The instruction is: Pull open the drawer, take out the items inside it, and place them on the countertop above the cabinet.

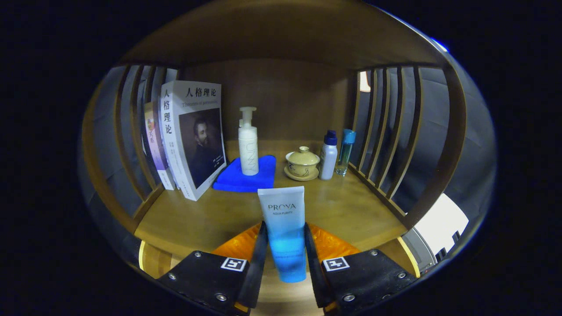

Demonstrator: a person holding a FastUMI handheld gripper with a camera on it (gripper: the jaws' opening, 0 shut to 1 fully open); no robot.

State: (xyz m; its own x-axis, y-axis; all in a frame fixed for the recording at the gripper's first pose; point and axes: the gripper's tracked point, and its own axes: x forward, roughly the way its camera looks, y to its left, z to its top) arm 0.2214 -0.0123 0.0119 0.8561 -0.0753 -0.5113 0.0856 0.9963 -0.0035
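My gripper (284, 239) is shut on a blue-and-white cosmetic tube (283, 219), which stands upright between the two fingers with its cap end down. I hold the tube above the front part of the wooden countertop (342, 210). Whether the tube's cap touches the wood I cannot tell. Beyond the tube, on the countertop, a white pump bottle (248, 147) stands on a folded blue cloth (248, 175).
Several books (189, 136) lean against the slatted left side. A lidded yellow tea bowl on a saucer (302, 163), a white bottle with a blue cap (328, 156) and a clear blue-capped bottle (344, 151) stand at the back right. Wooden slats (395, 131) close both sides.
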